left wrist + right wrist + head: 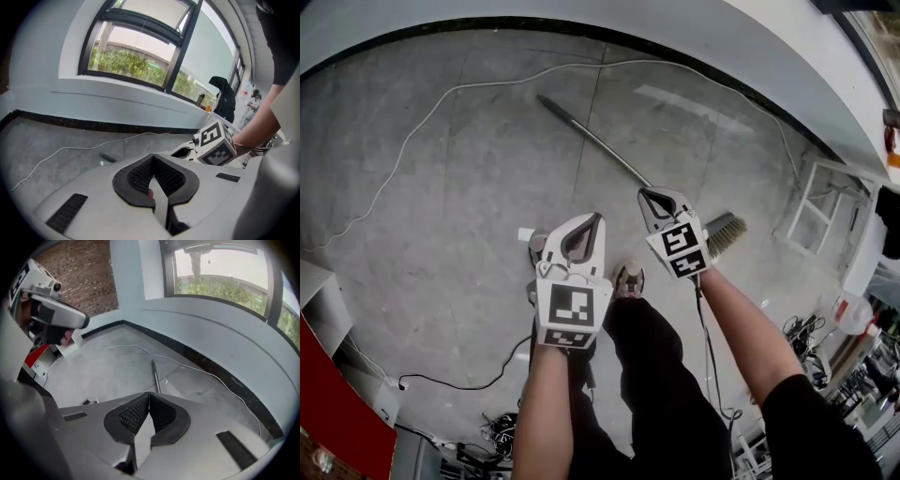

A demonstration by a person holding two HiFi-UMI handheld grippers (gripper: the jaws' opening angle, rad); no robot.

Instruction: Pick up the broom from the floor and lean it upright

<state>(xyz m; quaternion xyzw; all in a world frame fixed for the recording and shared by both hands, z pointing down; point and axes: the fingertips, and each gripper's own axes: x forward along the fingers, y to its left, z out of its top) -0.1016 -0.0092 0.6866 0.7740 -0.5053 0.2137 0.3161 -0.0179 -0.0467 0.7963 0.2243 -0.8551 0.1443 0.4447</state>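
Note:
The broom lies flat on the grey floor, its long dark handle [592, 139] running from upper left down to bristles [724, 234] at the right. My right gripper [654, 194] is shut and empty, its tip over the handle's lower part near the head. My left gripper [588, 221] hangs to the left of the handle, jaws together with nothing between them. In the right gripper view the handle [154, 375] stretches away just past the shut tip [149, 394]. From the left gripper view only the handle's far end [108, 159] shows beyond the tip [153, 157].
A white cable [441, 98] snakes across the floor along the curved wall [675, 28]. The person's shoes [628, 277] stand right below the grippers. A white frame [825, 206] leans at the right, a red and white cabinet [323, 375] at the left, with dark cables [469, 382] near the feet.

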